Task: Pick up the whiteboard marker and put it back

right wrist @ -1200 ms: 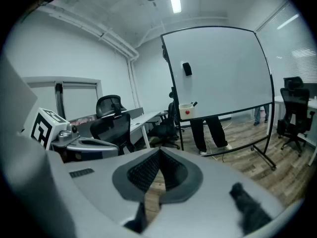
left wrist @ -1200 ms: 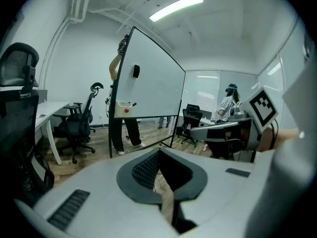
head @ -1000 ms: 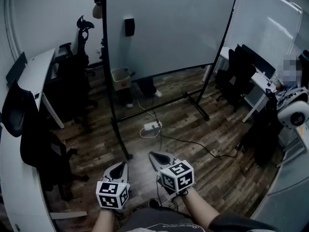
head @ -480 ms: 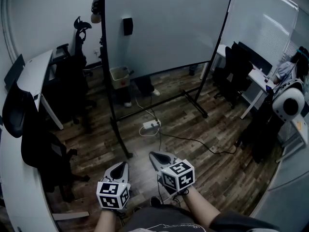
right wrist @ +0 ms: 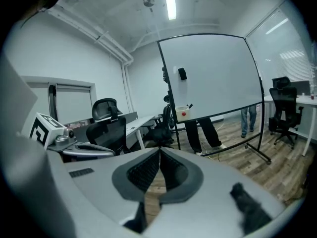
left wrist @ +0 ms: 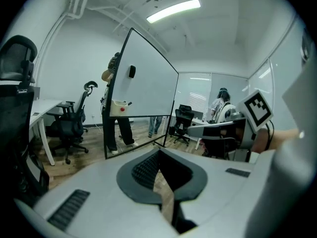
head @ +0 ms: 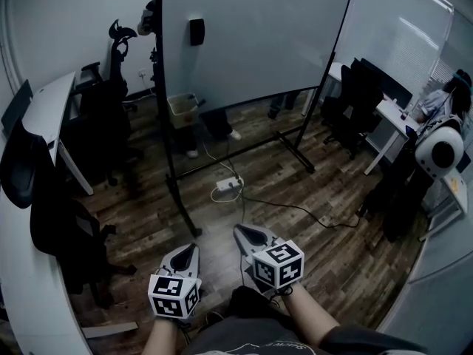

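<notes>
The head view looks steeply down from high above the left gripper (head: 184, 254) and right gripper (head: 248, 236) onto the dark wood-plank floor (head: 295, 187), while both gripper views sit low, facing nearly level along their jaws, sharing with it the distant tall black-framed white whiteboard (head: 251, 35)

The whiteboard marker (left wrist: 130, 103), slim and dark, stands tilted in a small pale box (left wrist: 118, 108) with a red dot, at the lower left corner of the whiteboard (left wrist: 148, 83), its upper end poking over the box's right rim.
</notes>
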Available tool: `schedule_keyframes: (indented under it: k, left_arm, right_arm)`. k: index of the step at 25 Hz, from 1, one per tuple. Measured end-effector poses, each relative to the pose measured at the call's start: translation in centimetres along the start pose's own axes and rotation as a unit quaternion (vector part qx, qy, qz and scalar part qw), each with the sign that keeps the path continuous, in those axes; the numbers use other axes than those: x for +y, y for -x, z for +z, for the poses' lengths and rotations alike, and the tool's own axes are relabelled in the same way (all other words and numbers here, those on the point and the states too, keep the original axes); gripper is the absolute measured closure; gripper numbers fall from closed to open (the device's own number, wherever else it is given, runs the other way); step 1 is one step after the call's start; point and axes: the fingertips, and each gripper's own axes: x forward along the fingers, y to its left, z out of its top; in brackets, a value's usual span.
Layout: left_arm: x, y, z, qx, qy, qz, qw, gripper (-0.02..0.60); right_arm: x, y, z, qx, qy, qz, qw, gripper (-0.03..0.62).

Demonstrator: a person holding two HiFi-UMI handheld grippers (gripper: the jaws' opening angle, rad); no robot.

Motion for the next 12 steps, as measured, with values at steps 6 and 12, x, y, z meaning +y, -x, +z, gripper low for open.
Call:
schedule_keyframes:
  k: [6, 12]
  left_arm:
    - [0.7, -1.5, 0.1, 0.002, 0.004, -0.004, 1.0000, 0.569]
    - [2.9, -4.8, 1.9, 0.000, 0.003, 0.013, 0.9999, 0.569]
  right_arm:
    - [-1.6, -1.5, -0.5, 0.004, -0.002, -0.003, 1.000, 0.571]
    - [-4.5, -5.2, 1.5, -0.010, -0.001, 0.000, 1.000, 0.571]
